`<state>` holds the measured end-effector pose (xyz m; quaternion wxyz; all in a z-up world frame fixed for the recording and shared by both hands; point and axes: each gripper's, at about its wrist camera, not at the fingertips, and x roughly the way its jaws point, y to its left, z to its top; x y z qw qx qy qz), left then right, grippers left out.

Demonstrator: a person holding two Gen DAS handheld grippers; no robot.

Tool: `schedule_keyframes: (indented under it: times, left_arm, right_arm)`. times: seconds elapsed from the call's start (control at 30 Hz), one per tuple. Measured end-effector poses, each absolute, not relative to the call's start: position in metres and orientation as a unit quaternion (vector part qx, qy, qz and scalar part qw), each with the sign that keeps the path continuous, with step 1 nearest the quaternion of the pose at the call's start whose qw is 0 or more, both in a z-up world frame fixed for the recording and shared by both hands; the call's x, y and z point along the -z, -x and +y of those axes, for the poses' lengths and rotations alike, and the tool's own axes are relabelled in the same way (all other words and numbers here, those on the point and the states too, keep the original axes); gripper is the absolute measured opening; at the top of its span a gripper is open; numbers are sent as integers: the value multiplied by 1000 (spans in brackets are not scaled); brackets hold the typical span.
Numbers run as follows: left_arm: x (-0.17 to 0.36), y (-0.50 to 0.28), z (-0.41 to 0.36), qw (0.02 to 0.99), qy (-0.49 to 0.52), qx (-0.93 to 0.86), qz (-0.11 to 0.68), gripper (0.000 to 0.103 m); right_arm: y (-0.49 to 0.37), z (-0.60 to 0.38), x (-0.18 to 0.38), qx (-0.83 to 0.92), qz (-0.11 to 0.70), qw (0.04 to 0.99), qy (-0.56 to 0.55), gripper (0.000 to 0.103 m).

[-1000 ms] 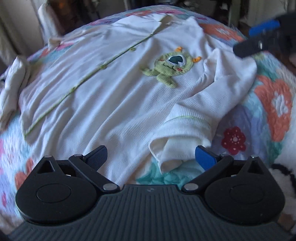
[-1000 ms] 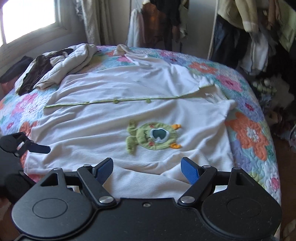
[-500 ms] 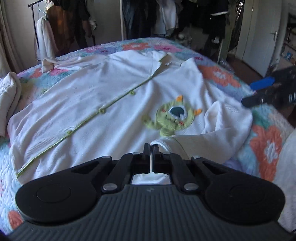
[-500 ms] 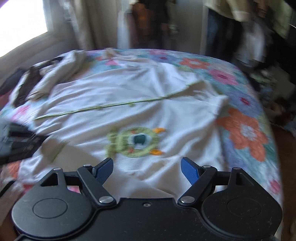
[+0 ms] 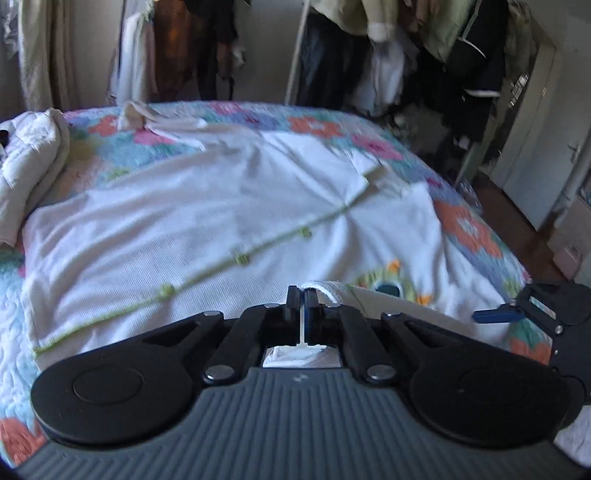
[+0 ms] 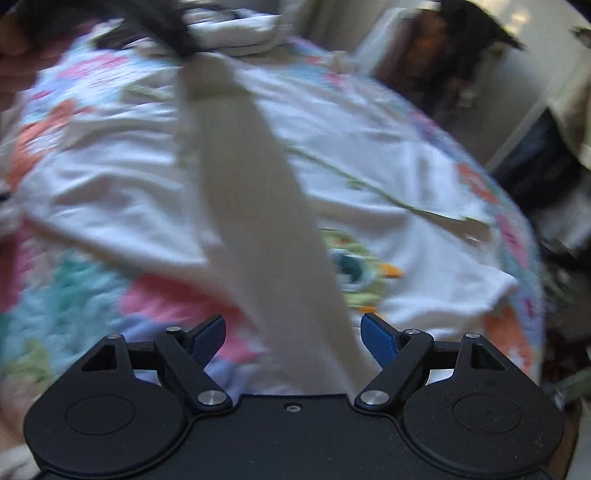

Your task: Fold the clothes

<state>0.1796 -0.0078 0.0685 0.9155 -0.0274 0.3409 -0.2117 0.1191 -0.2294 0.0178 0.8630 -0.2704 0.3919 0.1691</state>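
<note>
A white button-up pyjama top (image 5: 207, 221) with green piping and a green monster patch (image 5: 384, 284) lies spread on the flowered quilt (image 5: 465, 229). My left gripper (image 5: 303, 299) is shut on the cuff of its sleeve (image 5: 328, 288) and holds it above the top. In the right wrist view the sleeve (image 6: 258, 192) stretches taut from the left gripper (image 6: 166, 33) at the top down between my right gripper's open fingers (image 6: 293, 332). The right gripper also shows at the right edge of the left wrist view (image 5: 496, 315).
A pile of pale clothes (image 5: 26, 158) lies at the bed's left side. Hanging clothes (image 5: 424, 55) fill a rack behind the bed. A door (image 5: 546, 147) and wooden floor are to the right.
The left gripper closed on the sleeve cuff and lifted it up over the top. The right gripper swung lower and left, so the stretched sleeve now passes between its open fingers.
</note>
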Motion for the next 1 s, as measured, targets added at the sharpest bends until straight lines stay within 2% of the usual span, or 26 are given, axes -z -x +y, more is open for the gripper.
schedule_keyframes:
  times: [0.03,0.07,0.1,0.13,0.17,0.37,0.63,0.8,0.87,0.93,1.0]
  left_arm:
    - [-69,-185,-8,915,30,210,342,2]
    - [-69,-189,-10,914,34,211,344,2]
    - [-69,-193,-11,913,37,213,346,2]
    - [-69,-197,-14,913,37,212,347,2]
    - [-70,-201,-17,913,36,212,347,2]
    - [-75,-231,-47,924,31,194,329,2]
    - [-50,-265,-81,927,12,164,336,2]
    - [-61,-295,-91,933,6,148,328,2]
    - [-65,-307,-95,935,4,141,325,2]
    - [-69,-322,-98,937,2,134,324,2]
    - [-70,-340,-102,936,0,127,329,2]
  right_arm:
    - [-123,-238,-18,-150,388,870,264,76]
    - [-129,-249,-17,-133,391,876,250,59]
    - [-136,-261,-17,-118,399,882,222,46]
    - [-143,-275,-17,-105,405,888,190,16]
    - [-149,-291,-18,-97,406,897,145,5]
    - [-182,-382,-10,-83,362,913,-171,5]
    - [-185,-387,-11,-37,302,944,-128,5]
    - [-220,-390,-21,-41,272,955,-110,5]
    - [-236,-401,-22,-51,280,947,-152,6]
    - [-241,-414,-23,-36,278,939,-197,12]
    - [-234,-419,-24,2,285,939,-190,20]
